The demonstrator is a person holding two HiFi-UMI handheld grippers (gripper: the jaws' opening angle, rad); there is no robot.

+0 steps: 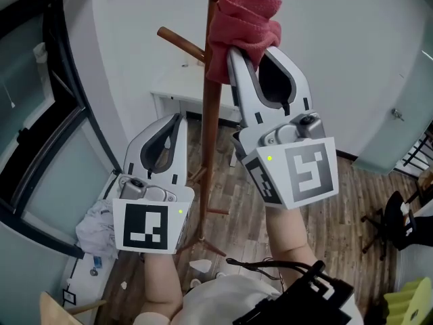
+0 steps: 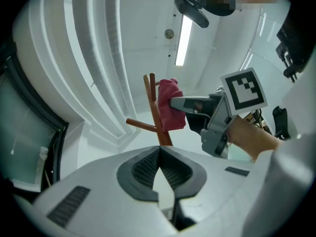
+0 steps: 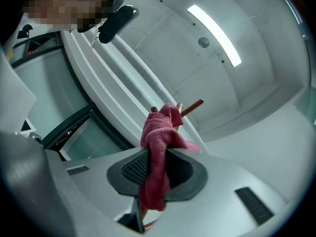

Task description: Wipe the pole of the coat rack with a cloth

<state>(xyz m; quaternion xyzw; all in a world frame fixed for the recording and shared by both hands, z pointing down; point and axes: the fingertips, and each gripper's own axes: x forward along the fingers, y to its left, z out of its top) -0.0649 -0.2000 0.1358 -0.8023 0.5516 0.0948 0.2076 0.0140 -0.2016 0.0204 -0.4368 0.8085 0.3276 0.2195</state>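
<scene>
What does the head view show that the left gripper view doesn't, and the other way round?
Only the head view: the wooden floor and the rack's feet. Only the left gripper view: the ceiling light. Both: the right gripper shut on the red cloth at the rack's pole.

Red cloth (image 1: 240,27) bunched, pressed against upright brown wooden pole (image 1: 210,134) near top.

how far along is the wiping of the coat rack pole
Done: red cloth clamped in the right claw. In hand: cloth held against the pole up by the pegs. Left: probably the long stretch of pole below; no wiping marks show. The left claw is shut, empty.
</scene>
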